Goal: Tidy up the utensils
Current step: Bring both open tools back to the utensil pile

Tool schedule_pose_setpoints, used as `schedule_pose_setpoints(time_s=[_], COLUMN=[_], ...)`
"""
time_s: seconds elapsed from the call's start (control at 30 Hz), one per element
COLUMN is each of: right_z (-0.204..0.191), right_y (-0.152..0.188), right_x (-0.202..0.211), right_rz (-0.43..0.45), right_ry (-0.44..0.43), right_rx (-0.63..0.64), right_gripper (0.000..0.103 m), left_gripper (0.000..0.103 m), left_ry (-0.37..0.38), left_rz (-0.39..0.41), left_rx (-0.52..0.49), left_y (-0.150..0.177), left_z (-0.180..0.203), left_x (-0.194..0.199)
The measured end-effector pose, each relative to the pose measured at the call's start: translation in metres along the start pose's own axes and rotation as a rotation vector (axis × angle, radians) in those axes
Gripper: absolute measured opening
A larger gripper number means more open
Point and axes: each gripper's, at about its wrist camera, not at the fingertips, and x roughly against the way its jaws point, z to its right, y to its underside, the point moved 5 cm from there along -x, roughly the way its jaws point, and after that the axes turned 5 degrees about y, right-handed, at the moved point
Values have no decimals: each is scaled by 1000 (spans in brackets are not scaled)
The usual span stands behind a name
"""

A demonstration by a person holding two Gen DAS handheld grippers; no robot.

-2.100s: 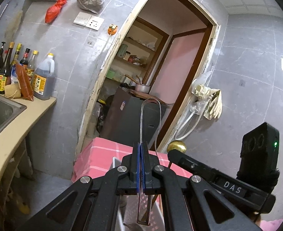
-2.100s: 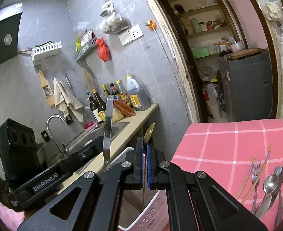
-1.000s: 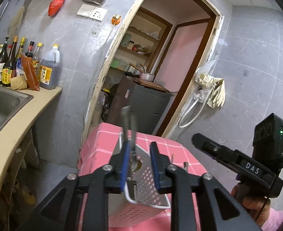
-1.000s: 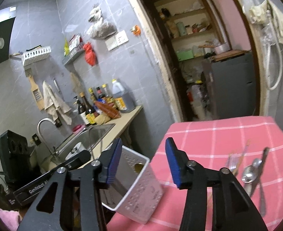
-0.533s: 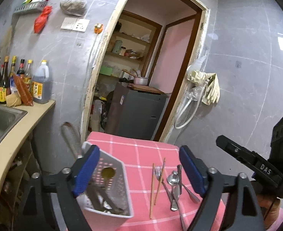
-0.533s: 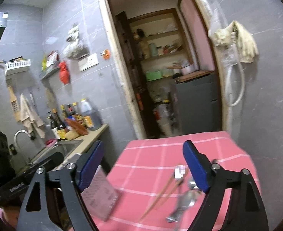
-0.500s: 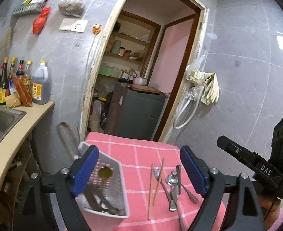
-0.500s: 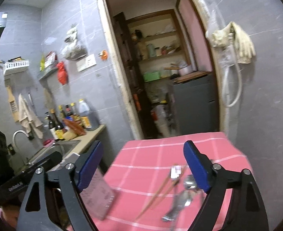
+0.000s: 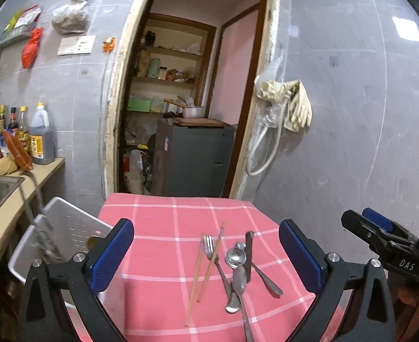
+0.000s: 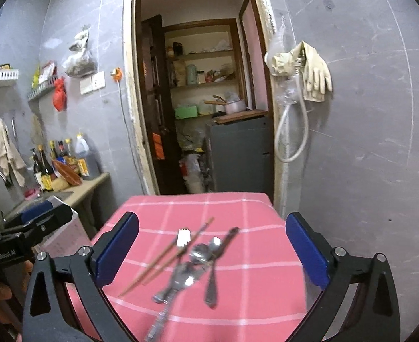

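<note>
Both tools hang over the near edge of a small surface (image 9: pixel 163 213) draped in a pink checked cloth. The left tool (image 9: pixel 206 252) has its blue-padded jaws opening wide, with nothing pinched between the pads. The right tool (image 10: pixel 212 249) is the same, jaws opening and empty.

The loose utensils lie in a cluster on the cloth, right of centre. A pair of wooden chopsticks (image 9: pixel 206 268) sits furthest left, close together and almost parallel. Just beside them lies a fork (image 9: pixel 213 256), tines pointing away. Next come two metal spoons (image 9: pixel 233 258), overlapping, and a dark-handled knife (image 9: pixel 249 253) touching them.

At the left edge of the surface a white perforated basket (image 9: pixel 66 222) stands tilted, with some utensil handles poking up out of it, blurred. Behind it is a sink counter (image 9: pixel 6 199) with bottles (image 9: pixel 41 136).
</note>
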Motion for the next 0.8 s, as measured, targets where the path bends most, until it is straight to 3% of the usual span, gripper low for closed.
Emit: schedule_pose_setpoints(time_s=[0.47, 0.8], right_z=[55, 66], right_y=[41, 79], right_x=[-51, -114], right_rz=[-91, -195], right_ry=[-12, -131], right_rx=[-26, -90], right_gripper=[101, 101], left_gripper=[102, 102], left_ry=[-20, 22], left_rz=[-103, -234], left_rx=[-10, 55], left_y=[46, 78], left_z=[31, 19], left_x=[-63, -118])
